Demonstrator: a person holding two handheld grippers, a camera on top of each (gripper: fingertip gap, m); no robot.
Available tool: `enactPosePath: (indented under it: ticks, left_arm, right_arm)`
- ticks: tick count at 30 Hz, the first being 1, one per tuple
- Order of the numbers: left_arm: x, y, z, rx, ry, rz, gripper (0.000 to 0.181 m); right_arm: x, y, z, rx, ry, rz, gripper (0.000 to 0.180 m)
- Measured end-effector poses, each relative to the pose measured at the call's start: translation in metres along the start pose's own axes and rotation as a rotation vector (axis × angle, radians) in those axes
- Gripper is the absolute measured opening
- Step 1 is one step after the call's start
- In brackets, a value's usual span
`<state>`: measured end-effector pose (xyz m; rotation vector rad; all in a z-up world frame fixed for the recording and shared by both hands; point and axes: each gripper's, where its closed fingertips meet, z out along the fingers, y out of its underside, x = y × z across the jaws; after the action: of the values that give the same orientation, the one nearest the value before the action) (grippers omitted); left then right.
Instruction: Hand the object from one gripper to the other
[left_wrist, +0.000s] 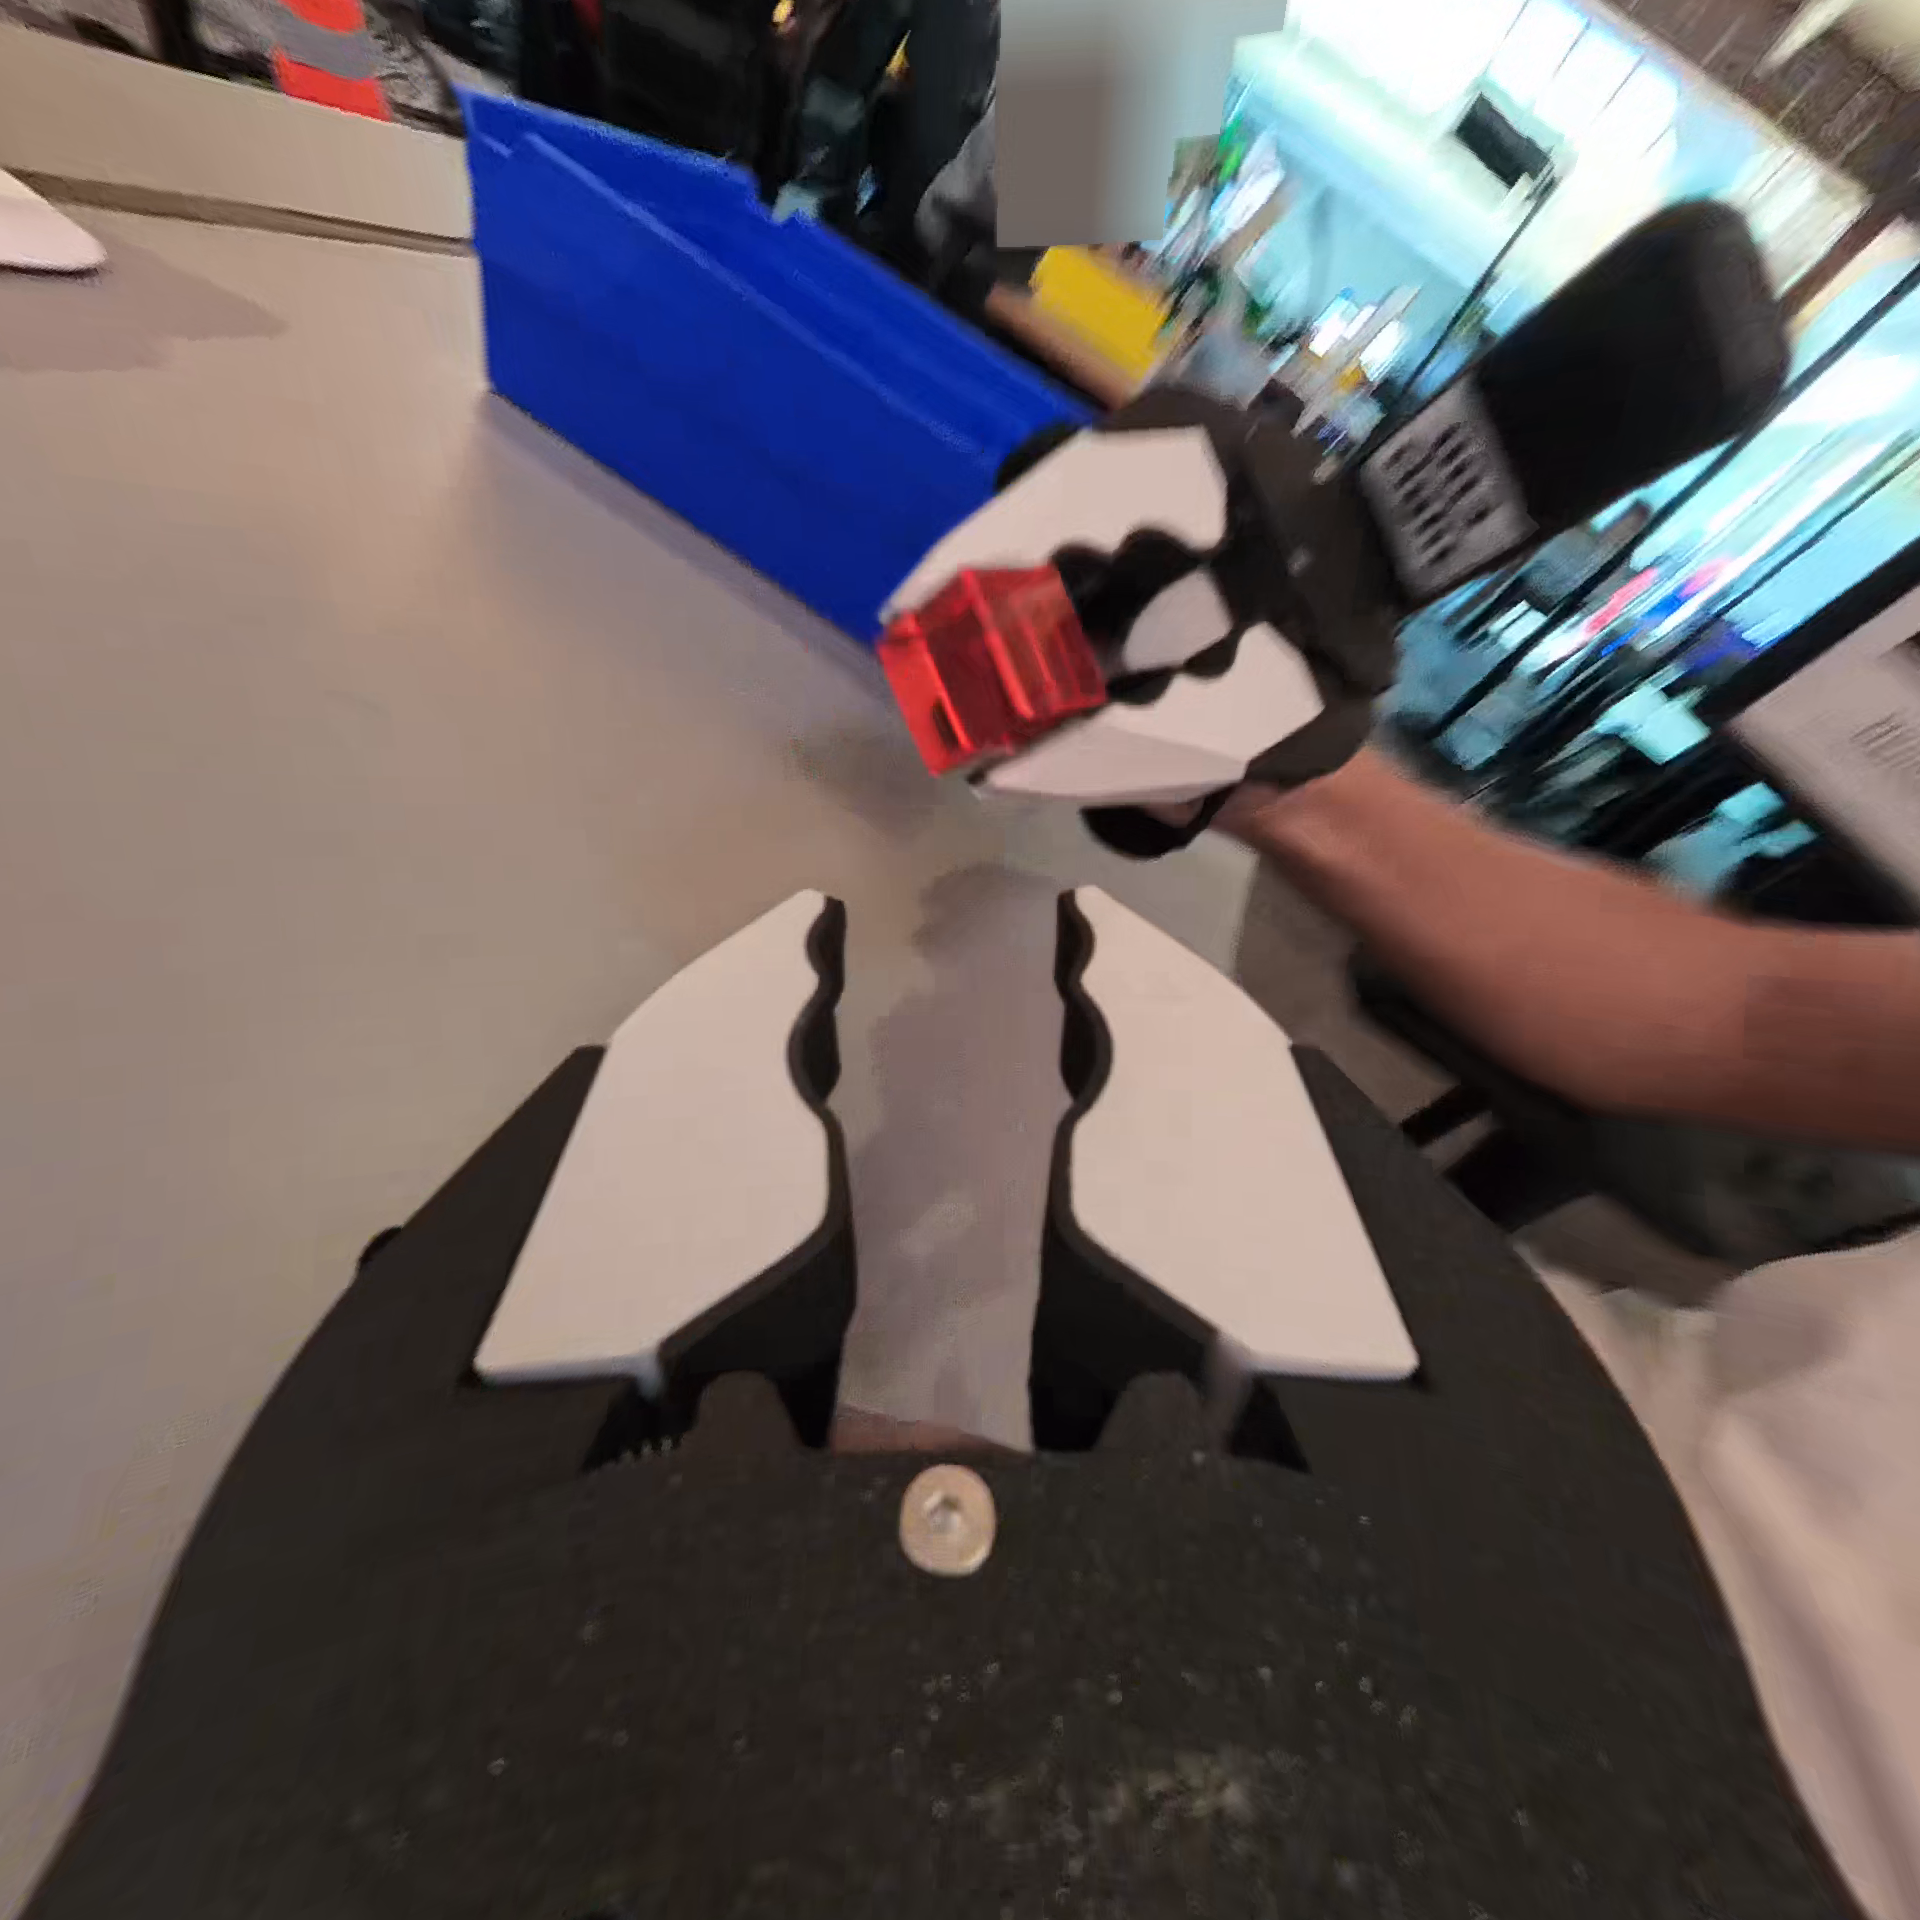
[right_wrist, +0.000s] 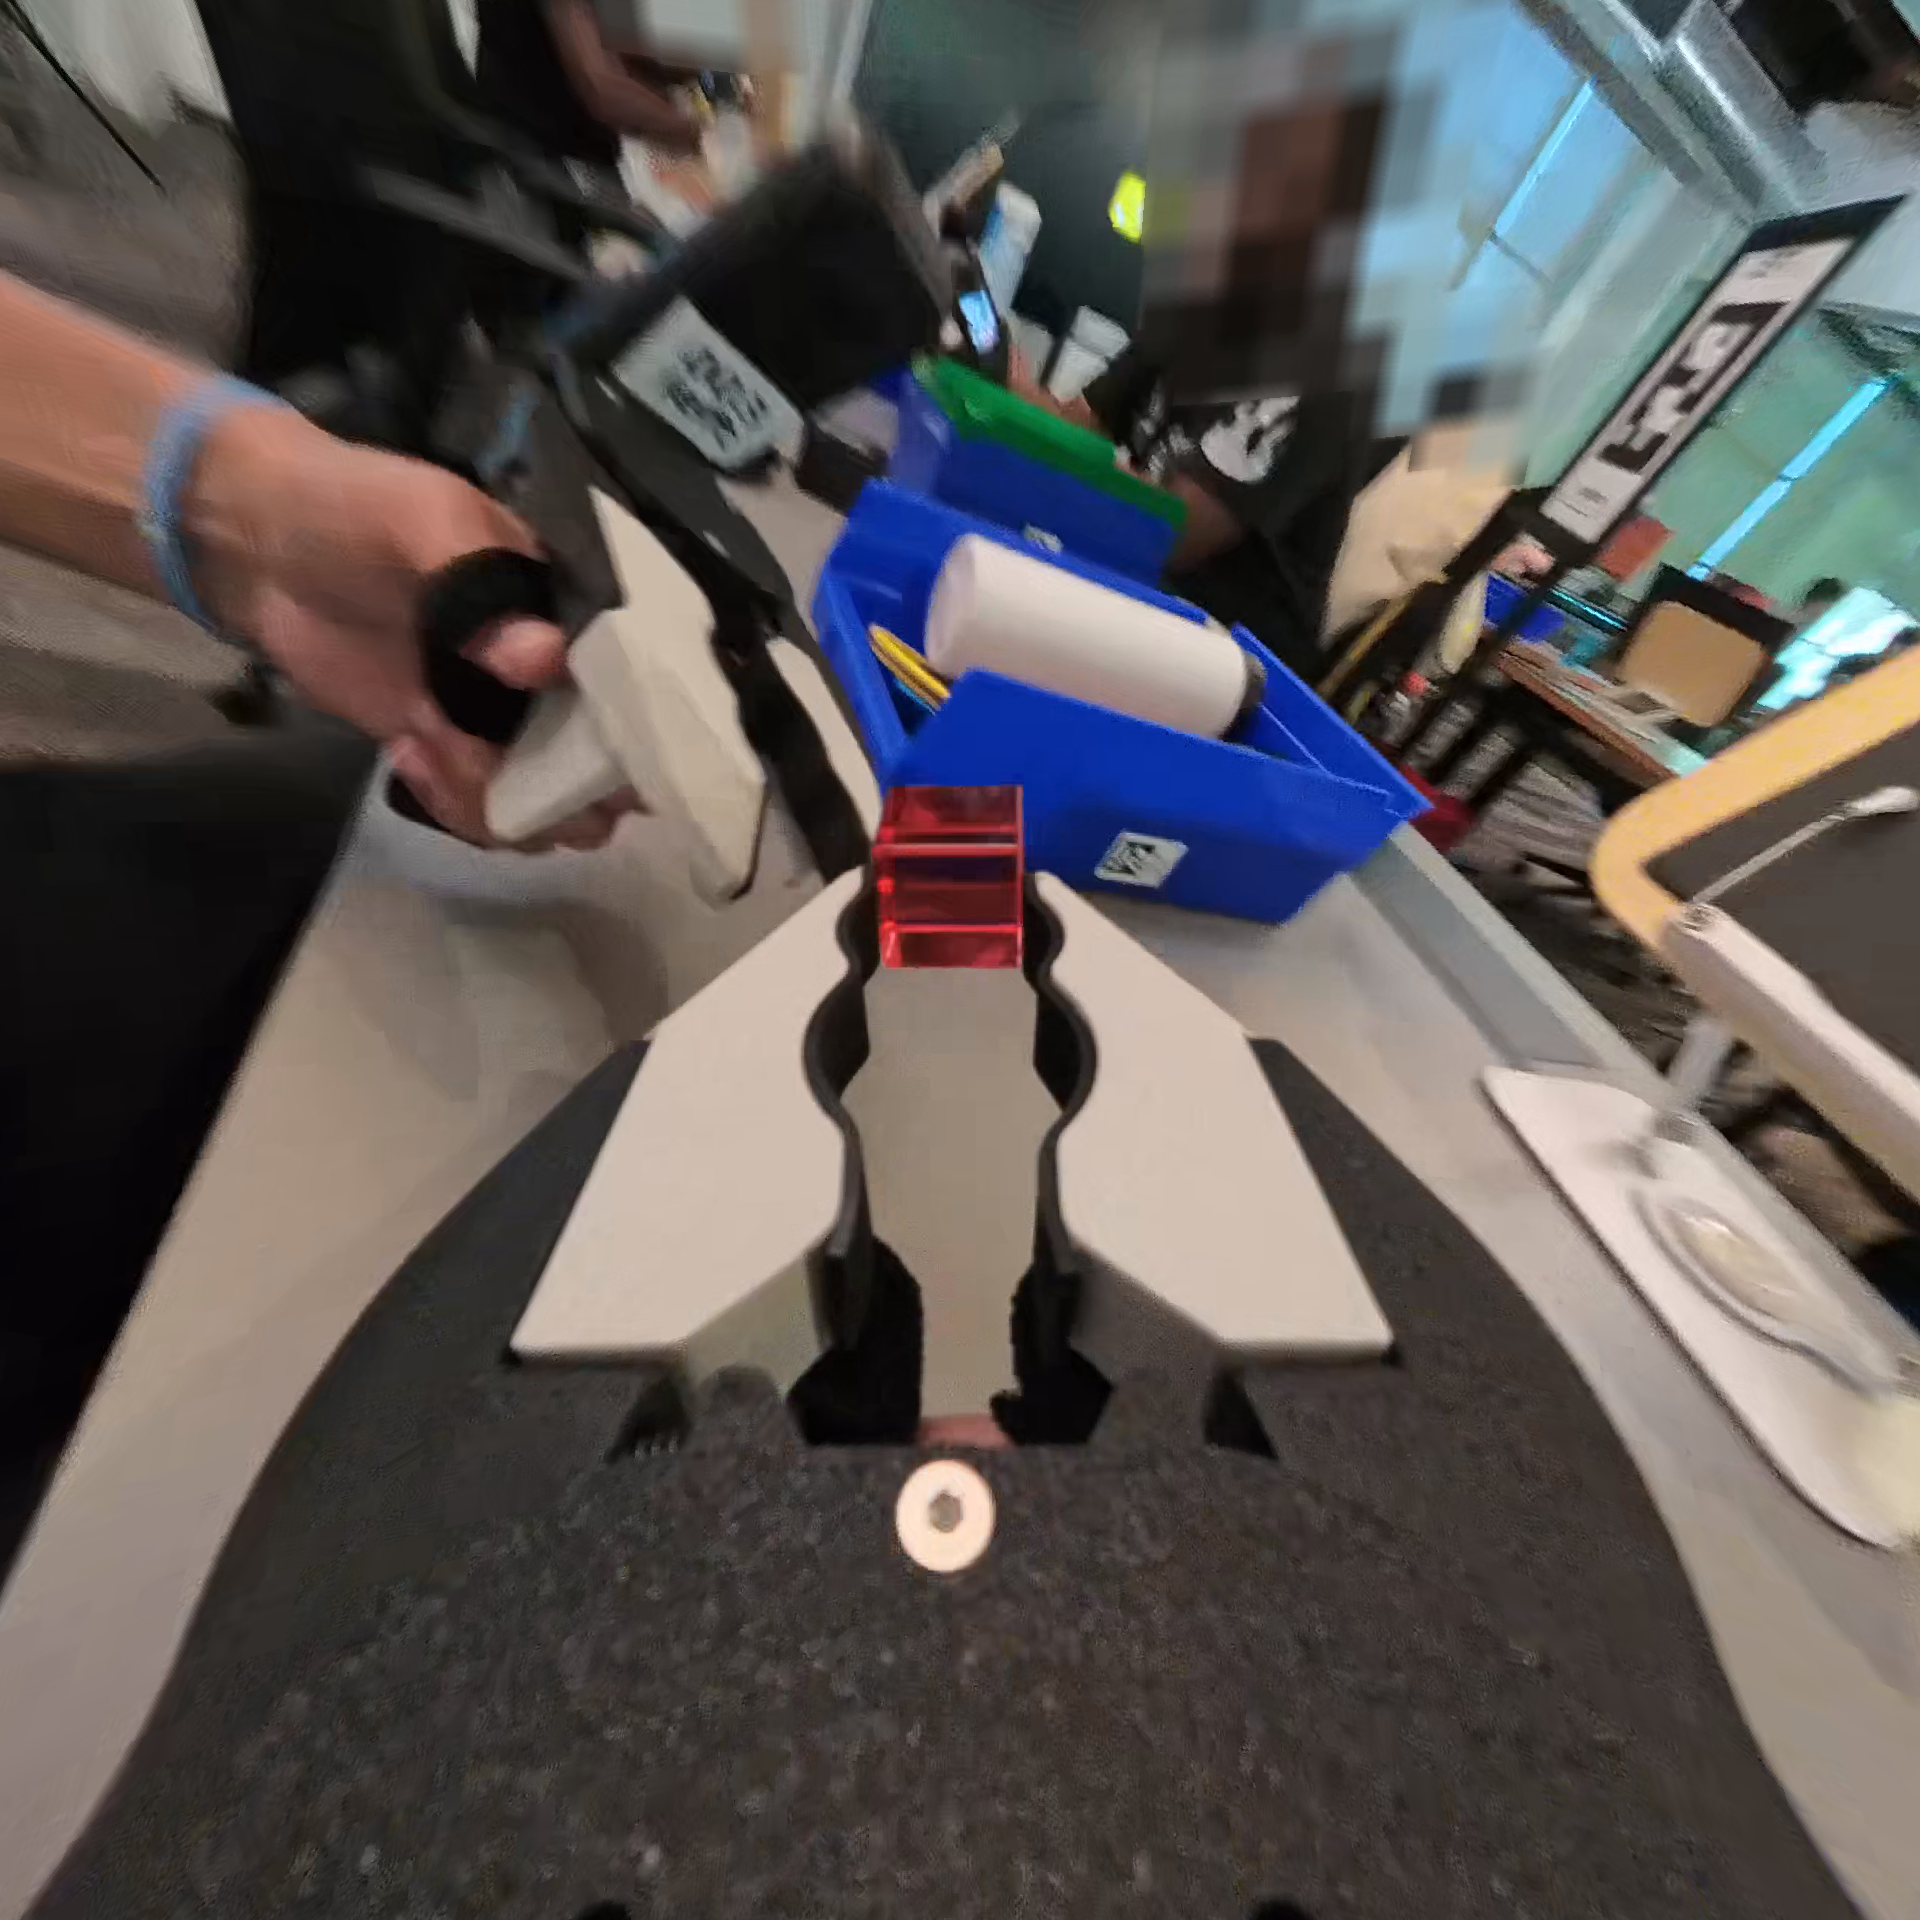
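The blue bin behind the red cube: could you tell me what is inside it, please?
The blue bin holds a white cylinder and yellow items; its walls hide anything lower.

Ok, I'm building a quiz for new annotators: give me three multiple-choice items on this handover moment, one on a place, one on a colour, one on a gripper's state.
1. Where is the cube?
A. On the table
B. Between the right gripper's fingertips
C. Inside the blue bin

2. What colour is the cube?
A. Clear red
B. Green
C. Yellow

3. How is the left gripper?
A. Shut on the cube
B. Shut on nothing
C. Open and empty

Key:
1 B, the cube is pinched at the tips of the right gripper, clear of the table and outside the blue bin.
2 A, the bin's blue shows through its red faces.
3 C, the left gripper has a bare gap between its fingers.
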<state>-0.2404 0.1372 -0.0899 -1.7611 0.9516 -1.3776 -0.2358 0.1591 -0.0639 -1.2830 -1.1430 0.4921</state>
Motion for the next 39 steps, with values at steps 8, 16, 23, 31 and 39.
enactPosePath:
  ticks: [8,16,23,31,39]
  left_arm:
    - [0.025,-0.022,-0.014,0.133,0.361,-0.334,0.044]
    - [0.017,-0.019,-0.012,0.122,0.298,-0.292,0.028]
    - [-0.014,-0.025,-0.022,0.136,-0.059,0.101,0.028]
    - [-0.025,-0.017,-0.018,0.026,-0.38,0.614,0.028]
    - [-0.046,0.016,-0.008,-0.277,-0.586,0.909,0.028]
  right_arm:
    - [-0.028,-0.011,0.013,0.07,-0.083,-0.042,0.026]
    - [-0.028,-0.004,0.02,0.027,-0.002,-0.031,0.027]
    - [-0.002,-0.004,0.003,0.122,-0.179,0.66,0.044]
    - [-0.012,0.01,0.01,0.047,-0.578,1.434,0.078]
    - [-0.035,0.035,0.038,-0.166,-0.433,1.264,0.056]
